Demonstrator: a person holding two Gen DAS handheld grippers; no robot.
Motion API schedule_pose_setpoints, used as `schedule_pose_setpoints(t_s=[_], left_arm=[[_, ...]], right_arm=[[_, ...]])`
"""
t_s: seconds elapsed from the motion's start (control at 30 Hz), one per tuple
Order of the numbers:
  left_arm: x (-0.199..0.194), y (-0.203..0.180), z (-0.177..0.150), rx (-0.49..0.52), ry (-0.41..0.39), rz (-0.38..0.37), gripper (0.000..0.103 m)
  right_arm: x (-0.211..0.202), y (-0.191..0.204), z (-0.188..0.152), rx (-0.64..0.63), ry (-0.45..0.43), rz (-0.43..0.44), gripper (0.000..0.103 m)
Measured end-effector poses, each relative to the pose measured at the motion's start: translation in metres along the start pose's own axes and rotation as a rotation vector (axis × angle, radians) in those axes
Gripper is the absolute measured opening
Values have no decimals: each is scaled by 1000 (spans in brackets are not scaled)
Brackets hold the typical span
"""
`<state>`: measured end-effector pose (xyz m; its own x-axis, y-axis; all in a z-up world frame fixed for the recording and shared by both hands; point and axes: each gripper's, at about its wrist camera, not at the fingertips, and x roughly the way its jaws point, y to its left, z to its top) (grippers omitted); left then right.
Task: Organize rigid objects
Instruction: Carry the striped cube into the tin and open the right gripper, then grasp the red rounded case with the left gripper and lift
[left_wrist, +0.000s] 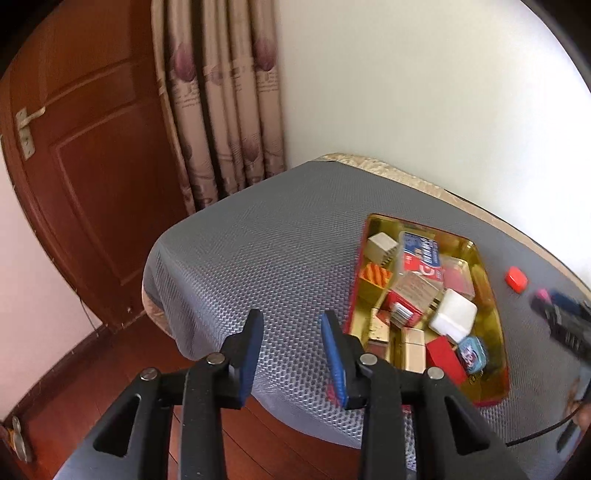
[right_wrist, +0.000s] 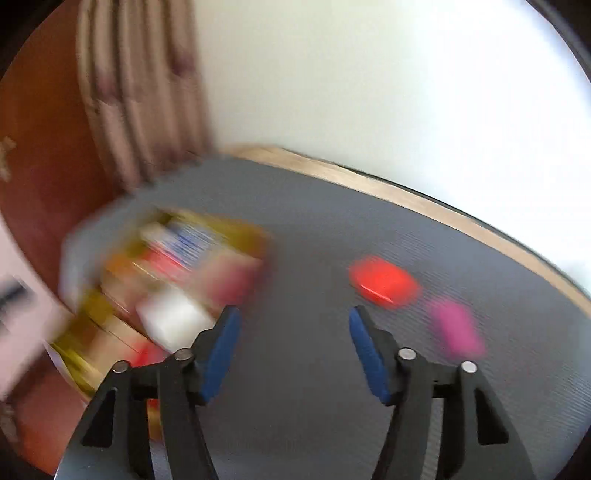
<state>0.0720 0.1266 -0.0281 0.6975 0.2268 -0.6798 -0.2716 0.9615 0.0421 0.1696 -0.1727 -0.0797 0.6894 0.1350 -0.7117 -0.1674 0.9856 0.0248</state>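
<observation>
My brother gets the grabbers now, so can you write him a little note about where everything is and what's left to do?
Left gripper: open, empty, hanging over the grey mat beside the gold tray.
Right gripper: open, empty, over the mat; its view is blurred.
Done: the tray already holds many small boxes, among them a white block and a blue-and-red box.
Left: a red piece and a pink piece lie loose on the mat, just ahead of the right gripper. They probably go in the tray next.
</observation>
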Motion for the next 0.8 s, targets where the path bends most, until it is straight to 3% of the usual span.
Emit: schedule_pose_setpoints(t_s=[0.13,0.23,0.43,0.5,0.6,0.8], left_arm=[[-11,-21,-3,80,-10,-65,33],[-24,-48,-5,172,-18,-142,33],[-42,-129,9,388,-58,-274,45],[-38,-162,18,438,-25,-352,45],[-20,-205,27,481,47,-425,46],[20,-275,38,560,79,-446,46]], right_arm=[[-6,-80,-56,29,96,-221,61],[-11,-117,-83,37,122,-328,73],[-26,-156,-92,197,78,-262,87],[-30,-157,-92,201,58,-254,88],[-37,-158,-94,204,25,-245,98],[-47,-174,-99,270,-11,-210,100]])
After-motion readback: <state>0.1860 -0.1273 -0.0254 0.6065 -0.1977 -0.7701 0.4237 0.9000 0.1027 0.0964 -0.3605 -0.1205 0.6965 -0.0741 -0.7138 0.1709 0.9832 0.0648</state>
